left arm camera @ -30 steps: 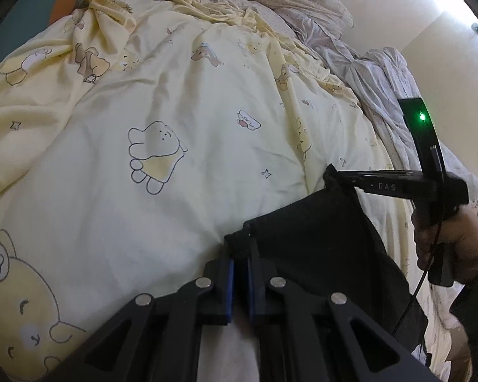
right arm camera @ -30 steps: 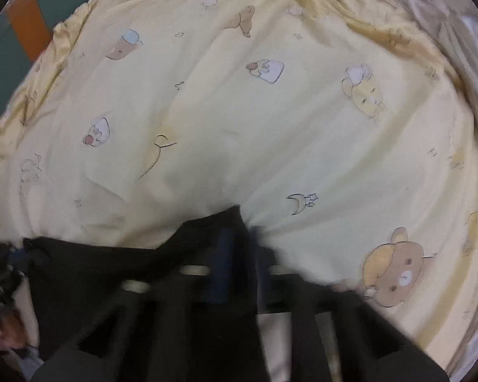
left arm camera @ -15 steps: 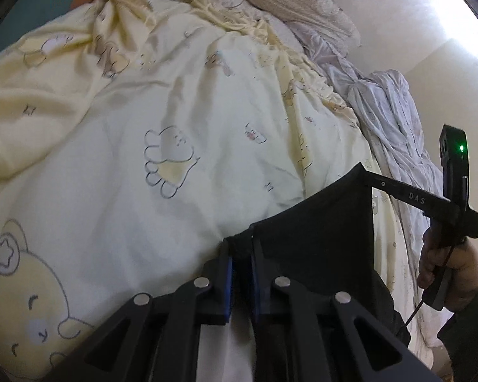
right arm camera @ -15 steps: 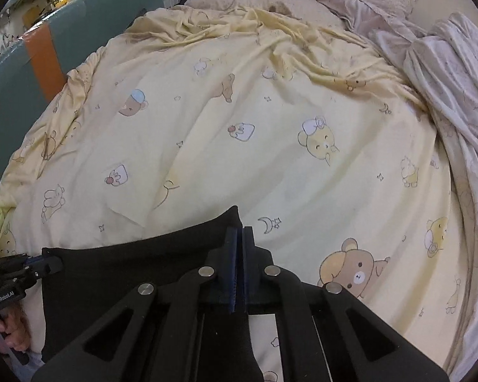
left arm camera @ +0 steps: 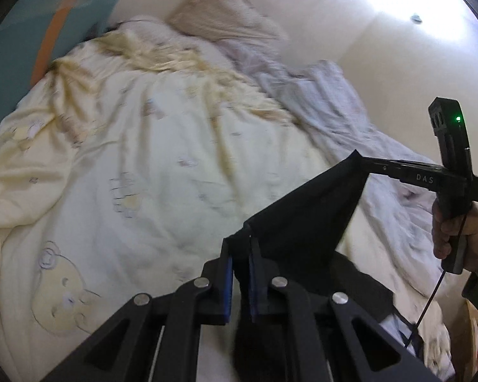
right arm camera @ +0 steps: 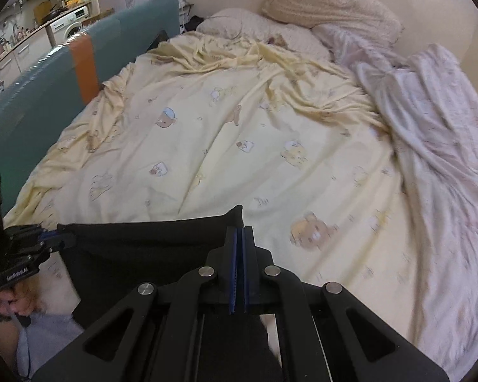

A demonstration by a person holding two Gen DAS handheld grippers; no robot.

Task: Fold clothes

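Left gripper [left arm camera: 239, 245] is clamping one top corner of the black garment [left arm camera: 302, 222], cloth bunched between the blue pads [left arm camera: 228, 283]. Its jaws have just been closing a touch further, with the cloth between them throughout. Right gripper [right arm camera: 239, 232] is pinching the other top corner, pads nearly together with only a thin fold of fabric between.

Both grippers are holding the garment up off the bed, top edge stretching taut between them. In the right wrist view that edge is running straight from the right gripper to the left gripper [right arm camera: 52, 242] at the left border. Garment [right arm camera: 149, 254] is hanging down in front of the yellow bear-print duvet [right arm camera: 239, 146], lower part dropping out of view.

In the left wrist view a hand [left arm camera: 459, 232] is gripping the right gripper's handle, green light glowing on top.

Pillows [right arm camera: 331, 3] are lying at the head of the bed, white blanket [right arm camera: 430, 121] crumpled along the right side, teal panel [right arm camera: 41, 95] standing on the left.
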